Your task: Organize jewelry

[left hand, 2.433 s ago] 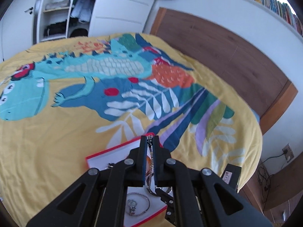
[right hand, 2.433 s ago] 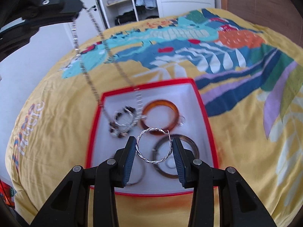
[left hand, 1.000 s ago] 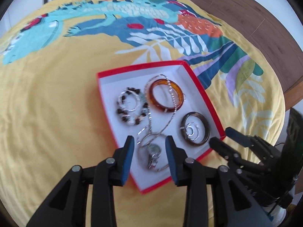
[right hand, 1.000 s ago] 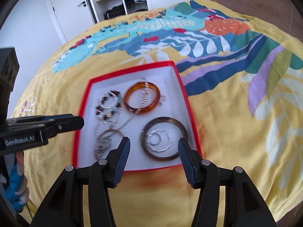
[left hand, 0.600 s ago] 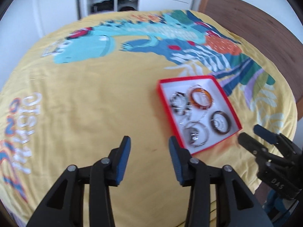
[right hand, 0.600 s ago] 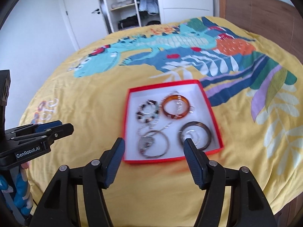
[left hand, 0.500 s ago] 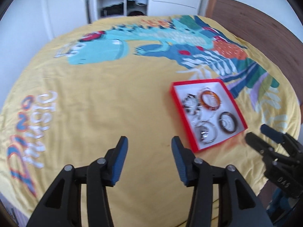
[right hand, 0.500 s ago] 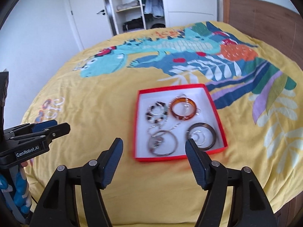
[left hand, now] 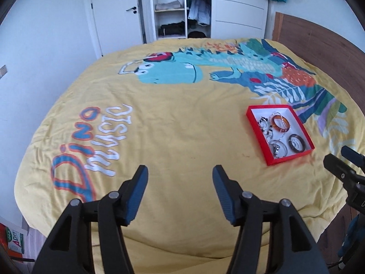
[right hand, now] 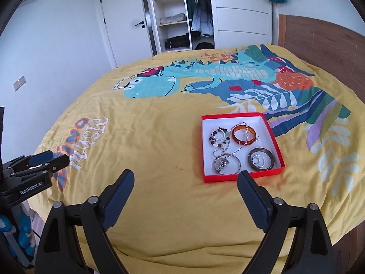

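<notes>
A red-rimmed white tray (right hand: 277, 146) lies on the yellow bedspread; it also shows in the left wrist view (left hand: 255, 126). In it lie an amber bangle (right hand: 243, 134), a dark bangle (right hand: 261, 159) with a silver hoop inside, a beaded bracelet (right hand: 219, 137), a silver bangle (right hand: 227, 165) and a silver chain. My right gripper (right hand: 185, 187) is open and empty, held above the bed's near edge, short of the tray. My left gripper (left hand: 179, 179) is open and empty, well left of the tray.
The bedspread (right hand: 148, 123) has a dinosaur print and "Dino Music" lettering. A wooden headboard (right hand: 319, 38) stands on the right. An open wardrobe (right hand: 180, 16) and a white door (right hand: 123, 22) are at the back.
Both grippers let go of their jewellery, which now lies in the tray. Both have opened wide and drawn back and up from the tray, the left one swinging left.
</notes>
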The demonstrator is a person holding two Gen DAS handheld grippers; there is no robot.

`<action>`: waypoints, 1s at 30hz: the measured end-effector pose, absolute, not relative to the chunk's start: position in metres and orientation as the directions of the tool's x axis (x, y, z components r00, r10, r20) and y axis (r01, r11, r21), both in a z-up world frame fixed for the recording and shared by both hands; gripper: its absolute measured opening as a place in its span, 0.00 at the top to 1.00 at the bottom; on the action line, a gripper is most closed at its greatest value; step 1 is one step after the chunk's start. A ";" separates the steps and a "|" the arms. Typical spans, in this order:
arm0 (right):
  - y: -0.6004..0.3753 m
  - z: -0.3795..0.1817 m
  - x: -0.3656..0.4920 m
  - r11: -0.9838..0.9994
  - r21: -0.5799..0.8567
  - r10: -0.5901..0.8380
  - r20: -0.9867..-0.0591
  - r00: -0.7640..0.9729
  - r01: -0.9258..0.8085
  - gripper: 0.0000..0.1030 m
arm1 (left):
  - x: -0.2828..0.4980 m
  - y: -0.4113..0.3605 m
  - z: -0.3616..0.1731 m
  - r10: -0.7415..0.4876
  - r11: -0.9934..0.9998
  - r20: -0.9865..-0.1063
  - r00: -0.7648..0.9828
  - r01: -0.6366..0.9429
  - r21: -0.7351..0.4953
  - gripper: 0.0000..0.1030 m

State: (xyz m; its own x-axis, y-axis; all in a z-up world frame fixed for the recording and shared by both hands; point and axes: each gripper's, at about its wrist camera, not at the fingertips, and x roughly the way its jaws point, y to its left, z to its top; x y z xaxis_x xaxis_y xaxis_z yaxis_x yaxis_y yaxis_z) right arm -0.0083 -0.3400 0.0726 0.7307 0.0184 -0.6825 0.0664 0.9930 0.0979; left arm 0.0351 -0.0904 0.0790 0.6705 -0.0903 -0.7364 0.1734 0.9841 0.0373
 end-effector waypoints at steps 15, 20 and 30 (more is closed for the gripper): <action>-0.322 0.082 -0.045 0.994 0.053 -0.039 -0.655 0.754 0.098 0.00 | -0.015 -0.046 0.095 -0.028 0.988 -0.673 0.739 0.123 0.094 0.36; -0.323 0.081 -0.051 0.992 0.045 -0.063 -0.652 0.756 0.122 0.00 | -0.023 -0.041 0.098 -0.026 0.990 -0.654 0.756 0.112 0.090 0.36; -0.327 0.071 -0.062 0.987 0.041 -0.089 -0.660 0.746 0.154 0.00 | -0.030 -0.032 0.095 0.003 0.992 -0.645 0.764 0.079 0.097 0.36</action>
State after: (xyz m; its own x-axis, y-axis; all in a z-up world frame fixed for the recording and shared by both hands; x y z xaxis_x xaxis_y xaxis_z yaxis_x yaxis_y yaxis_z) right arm -0.0618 -0.3270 0.0710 0.7462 -0.0894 -0.6597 0.1543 0.9872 0.0407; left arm -0.0301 -0.0323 0.0946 0.7641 0.0025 -0.6451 0.0790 0.9921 0.0974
